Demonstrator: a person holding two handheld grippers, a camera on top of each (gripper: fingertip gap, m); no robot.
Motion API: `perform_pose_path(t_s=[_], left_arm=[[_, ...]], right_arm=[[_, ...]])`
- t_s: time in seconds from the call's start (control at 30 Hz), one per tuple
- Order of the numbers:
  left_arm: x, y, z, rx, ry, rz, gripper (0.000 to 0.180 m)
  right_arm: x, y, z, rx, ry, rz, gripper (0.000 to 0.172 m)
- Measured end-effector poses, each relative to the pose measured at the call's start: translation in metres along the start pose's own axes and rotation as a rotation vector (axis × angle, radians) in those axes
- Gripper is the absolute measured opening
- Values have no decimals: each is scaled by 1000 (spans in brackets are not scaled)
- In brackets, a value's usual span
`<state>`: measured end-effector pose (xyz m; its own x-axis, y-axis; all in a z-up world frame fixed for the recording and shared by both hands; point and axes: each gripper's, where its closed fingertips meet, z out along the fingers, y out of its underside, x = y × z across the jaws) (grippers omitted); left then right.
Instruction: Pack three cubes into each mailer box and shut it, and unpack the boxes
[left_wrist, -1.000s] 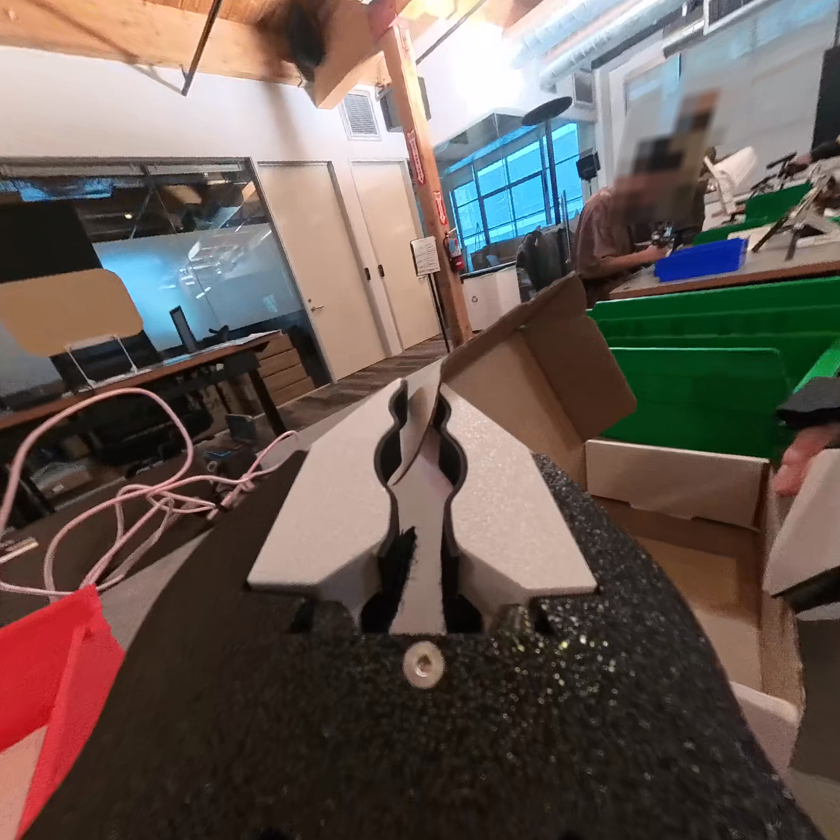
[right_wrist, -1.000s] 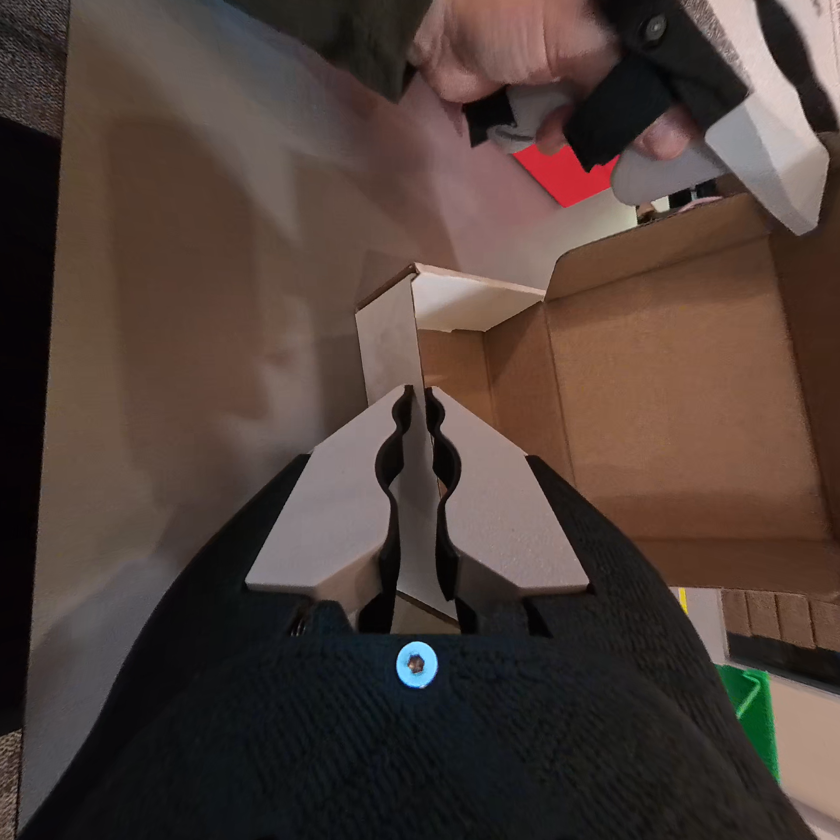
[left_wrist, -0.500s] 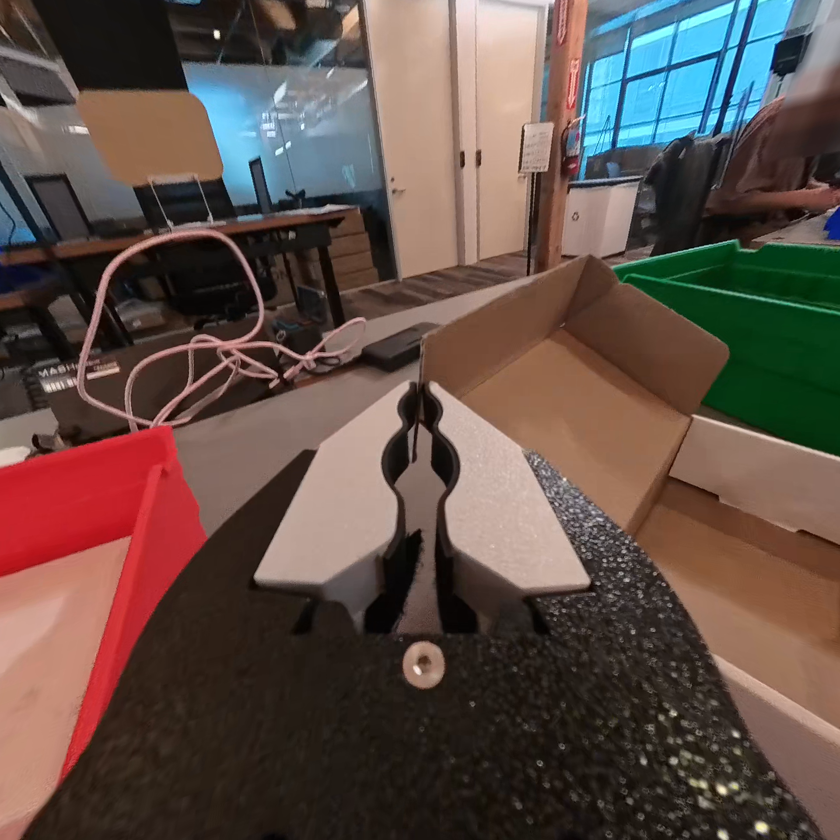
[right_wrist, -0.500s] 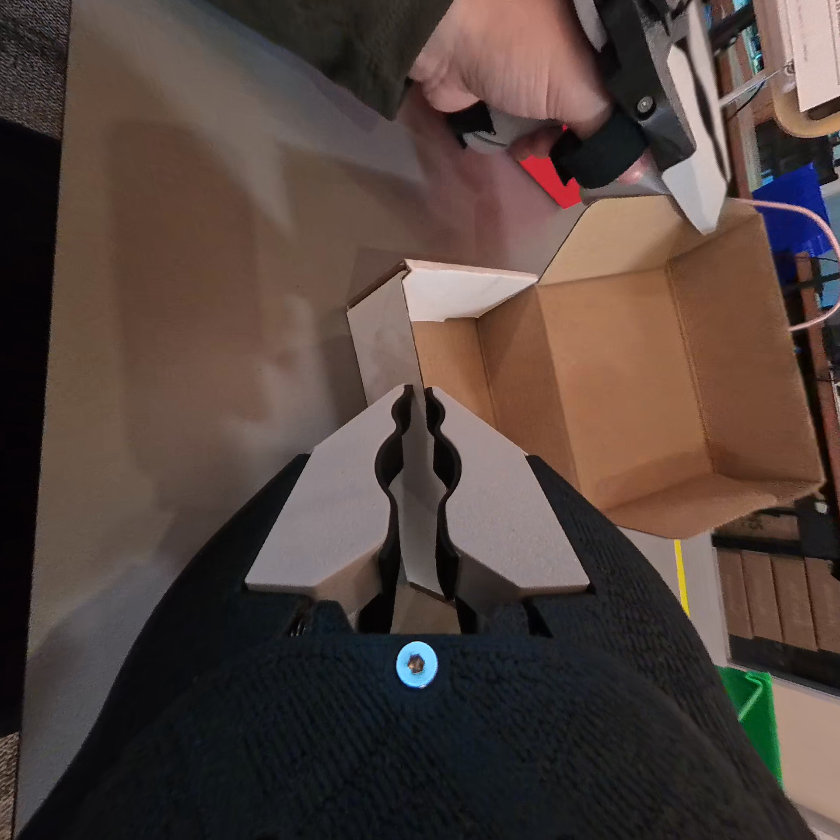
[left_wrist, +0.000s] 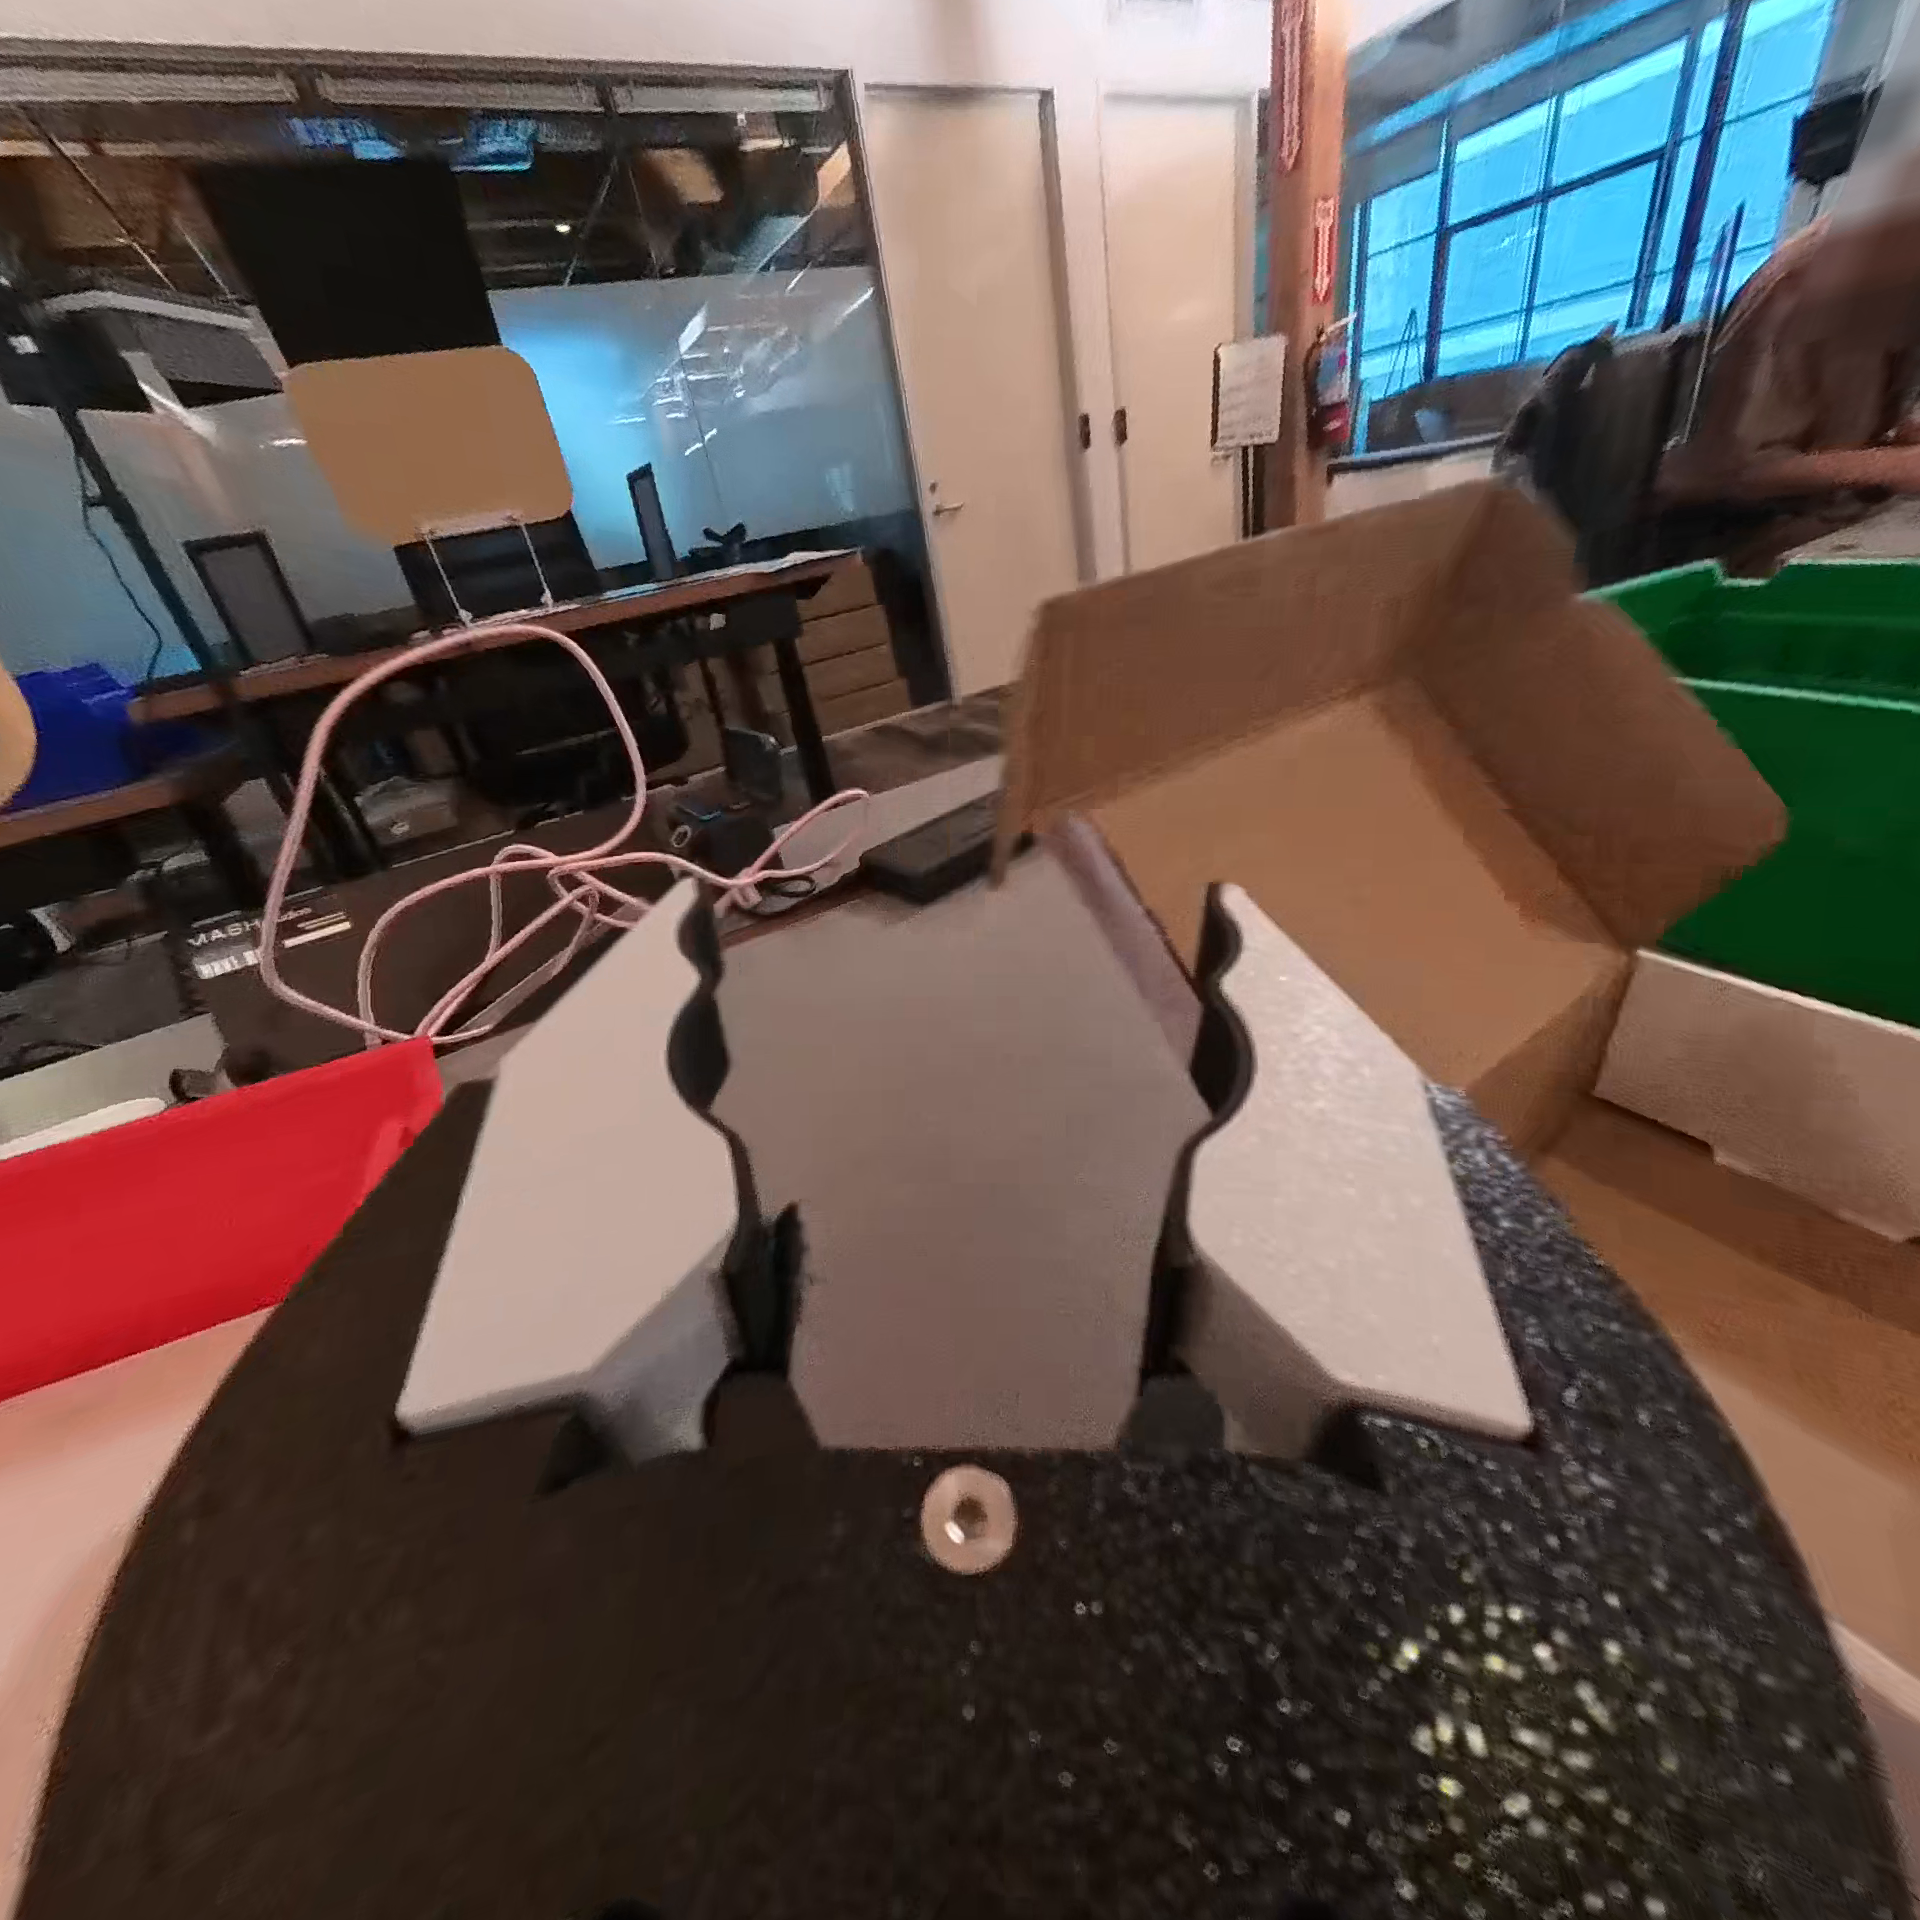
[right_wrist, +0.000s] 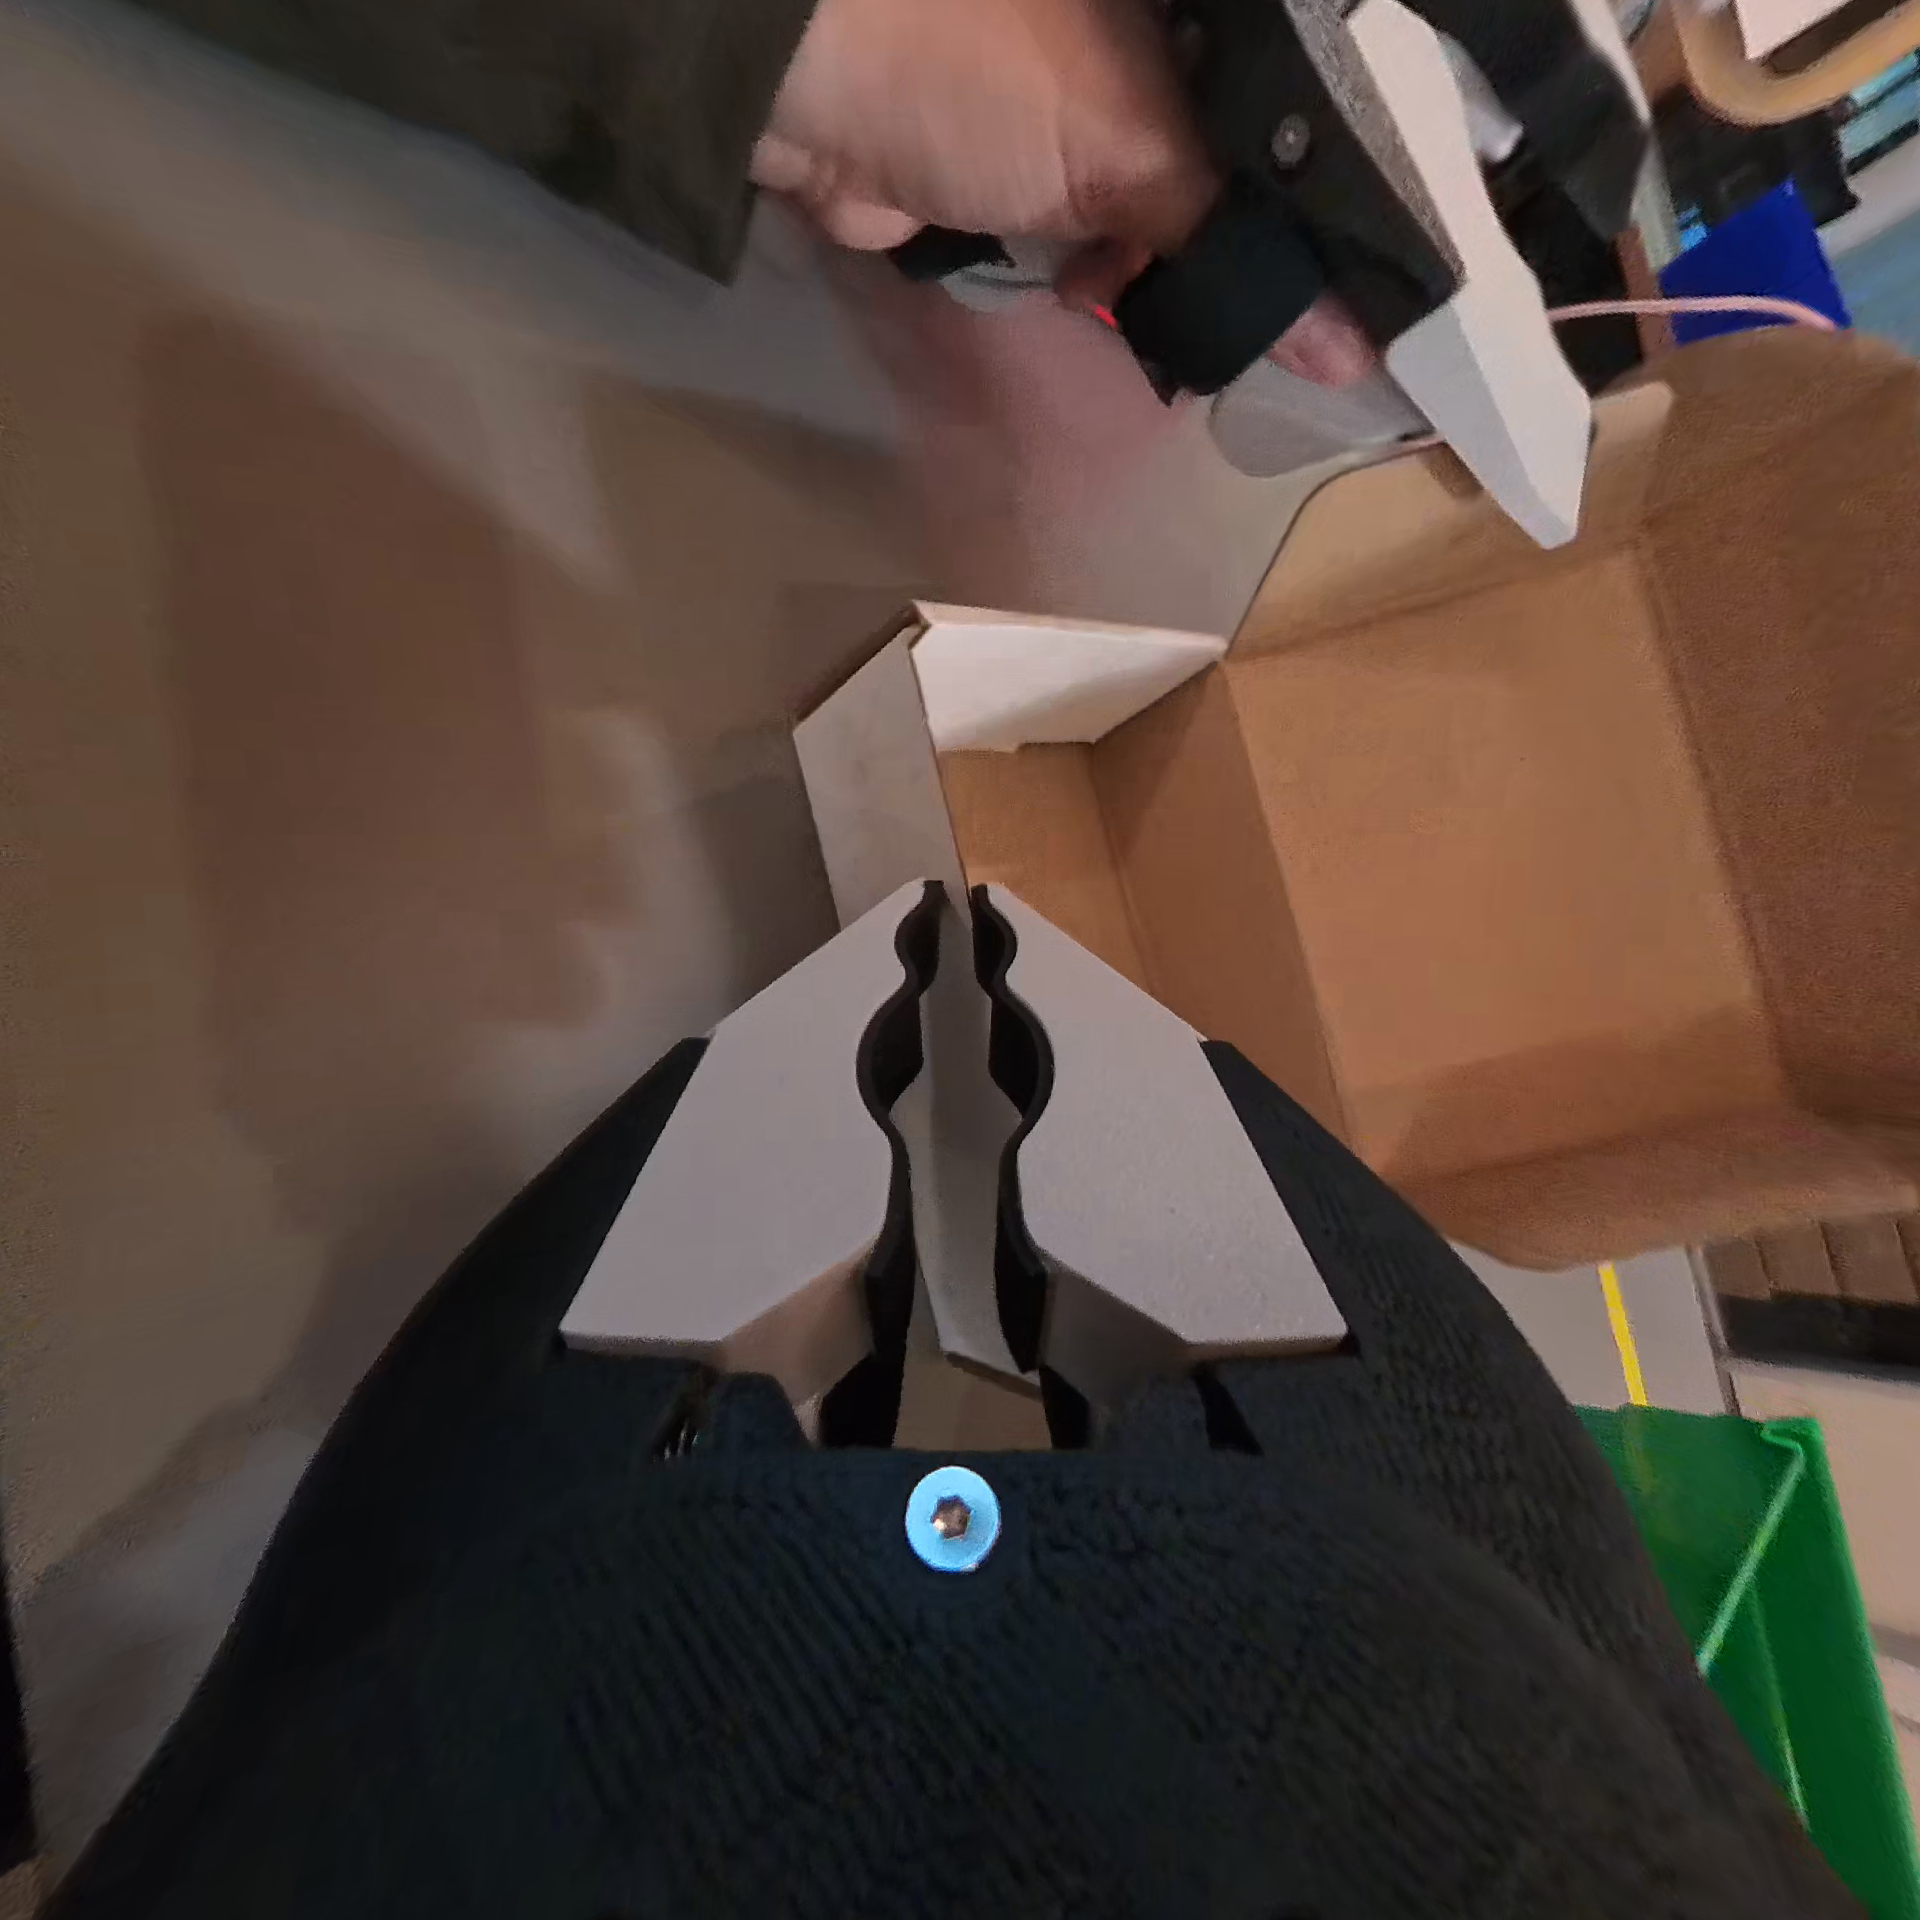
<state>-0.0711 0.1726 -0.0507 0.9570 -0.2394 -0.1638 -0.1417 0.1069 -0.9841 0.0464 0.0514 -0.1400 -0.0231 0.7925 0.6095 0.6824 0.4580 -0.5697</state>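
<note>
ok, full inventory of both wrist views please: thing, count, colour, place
mailer box: 1, white outside and brown inside, open on the table, no cubes visible inside
box front wall: 1, white, pinched between the right gripper's pads
box lid: 1, brown inside, standing open, ahead of the left gripper
red bin: 1, left of the left gripper
green bins: at least 2, behind the box
pink cable: 1, looped on the table
table: 1, tan
left gripper: 1, jaws wide apart, nothing between them
right gripper: 1, closed on the box wall
hand: 1, holding the left gripper
</note>
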Motion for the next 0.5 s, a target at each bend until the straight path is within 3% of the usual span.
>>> perform_pose_path(t_s=[0.07,0.27,0.4,0.5], left_arm=[[-2,-4,-1,27,-14,4,97],[0,-24,-10,135,-35,71,89],[6,-40,-18,214,-51,151,87],[15,-56,-28,288,-51,201,86]], right_arm=[[5,0,4,-3,37,16,4],[7,-3,9,48,71,31,5],[11,-8,1,70,85,23,22],[22,-25,-16,197,180,32,38]])
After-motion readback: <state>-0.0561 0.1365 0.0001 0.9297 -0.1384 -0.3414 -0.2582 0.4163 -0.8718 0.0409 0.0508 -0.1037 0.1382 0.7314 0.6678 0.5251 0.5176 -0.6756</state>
